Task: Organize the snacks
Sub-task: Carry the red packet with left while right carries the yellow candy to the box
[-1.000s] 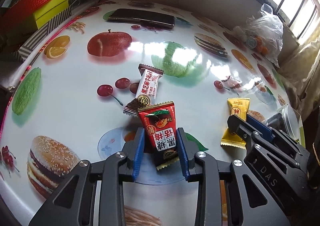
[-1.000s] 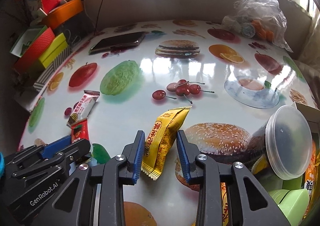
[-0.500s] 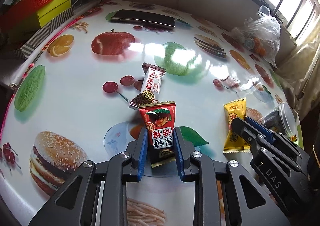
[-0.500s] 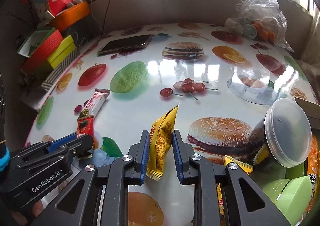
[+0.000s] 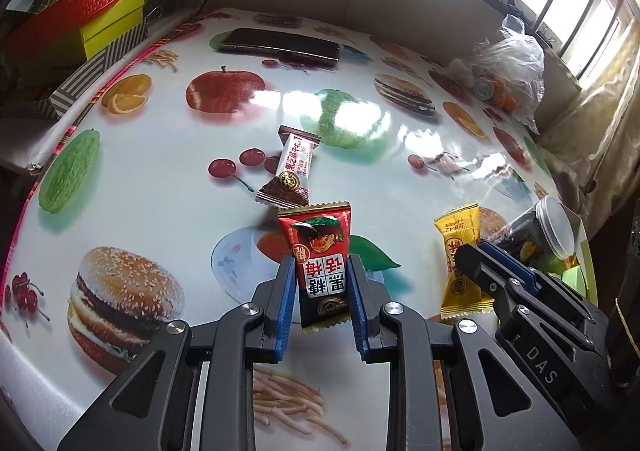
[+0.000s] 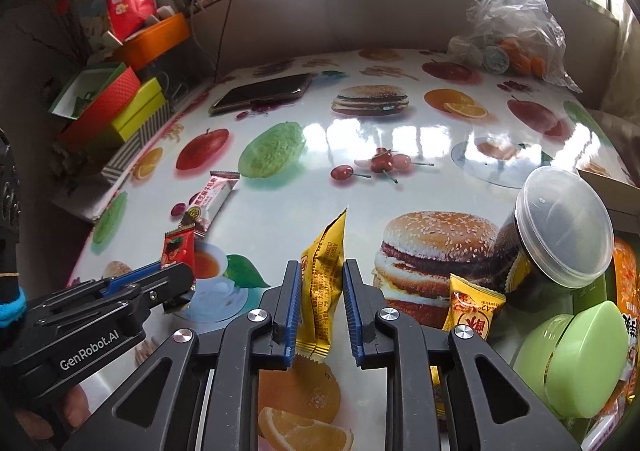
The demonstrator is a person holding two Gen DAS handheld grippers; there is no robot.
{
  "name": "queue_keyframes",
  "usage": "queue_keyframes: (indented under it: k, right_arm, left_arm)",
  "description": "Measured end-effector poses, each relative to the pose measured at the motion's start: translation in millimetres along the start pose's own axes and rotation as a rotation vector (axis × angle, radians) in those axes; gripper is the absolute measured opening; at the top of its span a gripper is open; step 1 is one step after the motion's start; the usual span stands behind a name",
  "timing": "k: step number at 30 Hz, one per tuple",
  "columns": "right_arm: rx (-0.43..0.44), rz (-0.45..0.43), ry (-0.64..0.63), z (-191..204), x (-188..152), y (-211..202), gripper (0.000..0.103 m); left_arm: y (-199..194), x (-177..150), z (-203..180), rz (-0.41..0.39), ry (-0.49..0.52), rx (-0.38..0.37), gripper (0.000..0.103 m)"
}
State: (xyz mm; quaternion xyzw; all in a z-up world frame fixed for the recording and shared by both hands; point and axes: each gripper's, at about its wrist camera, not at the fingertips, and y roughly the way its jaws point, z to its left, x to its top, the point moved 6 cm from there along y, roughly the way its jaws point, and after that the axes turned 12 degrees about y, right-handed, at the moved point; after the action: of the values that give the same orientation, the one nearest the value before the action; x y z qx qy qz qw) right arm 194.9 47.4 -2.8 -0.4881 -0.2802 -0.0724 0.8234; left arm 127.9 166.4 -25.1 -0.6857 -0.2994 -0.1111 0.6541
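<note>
Left gripper clenched on a red snack packet; blue pads press its two long edges, lower half of the packet between them, crimped top sticking forward past the tips. Packet's long axis runs along the gripper's own pointing line, printed face up to the camera, and it looks clear of the bench. Right gripper has a yellow snack packet between its jaws, which are closing; left pad is on the wrapper, right pad touching or just short of it, hard to say. This packet stands on edge, thin side to the camera, long axis again along the fingers, top corner tipped slightly right. Remaining loose item: a white-and-brown bar flat on the bench just beyond the red packet's top, long axis running away from the left gripper, slightly tilted; it lies nearer the left hand than the right. Likely destination, by judgement: the clutter at the right bench edge, where a lidded clear jar, a green container and another yellow packet sit. That group is just right of the right gripper and well across from the left, so the yellow packet has the shorter carry.
</note>
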Motion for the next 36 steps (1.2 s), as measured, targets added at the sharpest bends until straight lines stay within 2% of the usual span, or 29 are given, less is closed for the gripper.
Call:
queue_keyframes:
  k: [13, 36]
  right_arm:
    - [0.008, -0.063, 0.026, -4, -1, -41, 0.019]
    - [-0.005, -0.204, 0.095, -40, -1, -121, 0.019]
  left_arm:
    - [-24, -1, -19, -0.031, 0.039, -0.021, 0.026]
    - [-62, 3, -89, -0.095, 0.172, -0.070, 0.026]
